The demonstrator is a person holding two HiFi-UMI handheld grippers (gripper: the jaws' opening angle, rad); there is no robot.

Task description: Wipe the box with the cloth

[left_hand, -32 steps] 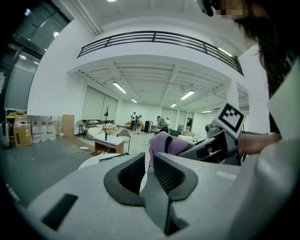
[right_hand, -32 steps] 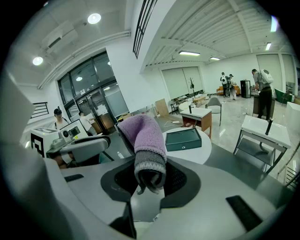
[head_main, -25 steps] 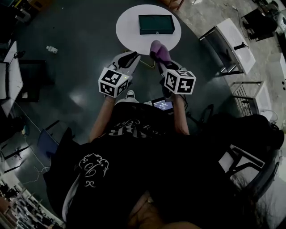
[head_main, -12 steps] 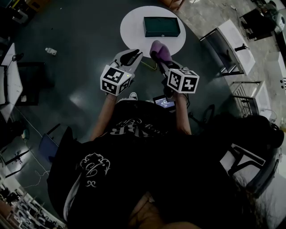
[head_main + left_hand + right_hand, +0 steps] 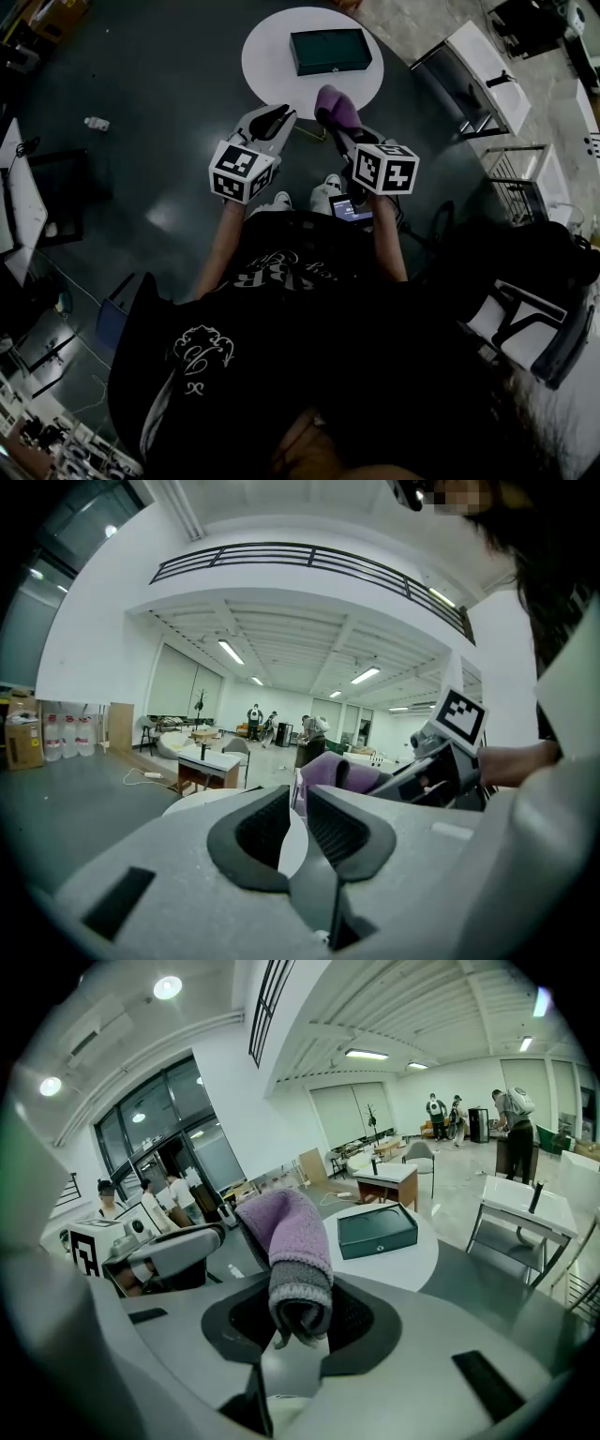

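Table [image 5: 265,67] holds box [image 5: 330,51]; right gripper [image 5: 299,1319] pinches cloth [image 5: 289,1237].

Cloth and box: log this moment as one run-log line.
right gripper: shut on cloth | left gripper: jaws slightly apart, empty | box: on round table, untouched | wiping: not begun

Both forearms, left forearm [image 5: 217,248] and right forearm [image 5: 386,246], extend forward from the torso, roughly parallel. Each hand carries its gripper at about the same height, with the marker cubes [image 5: 241,171] side by side and apart. The left gripper [image 5: 275,114] points forward; its jaws stand a narrow gap apart with nothing between them. The right gripper [image 5: 330,118] also points forward; its jaws are clamped on a folded purple cloth [image 5: 333,101], which stands up out of the jaws beyond the fingertips.
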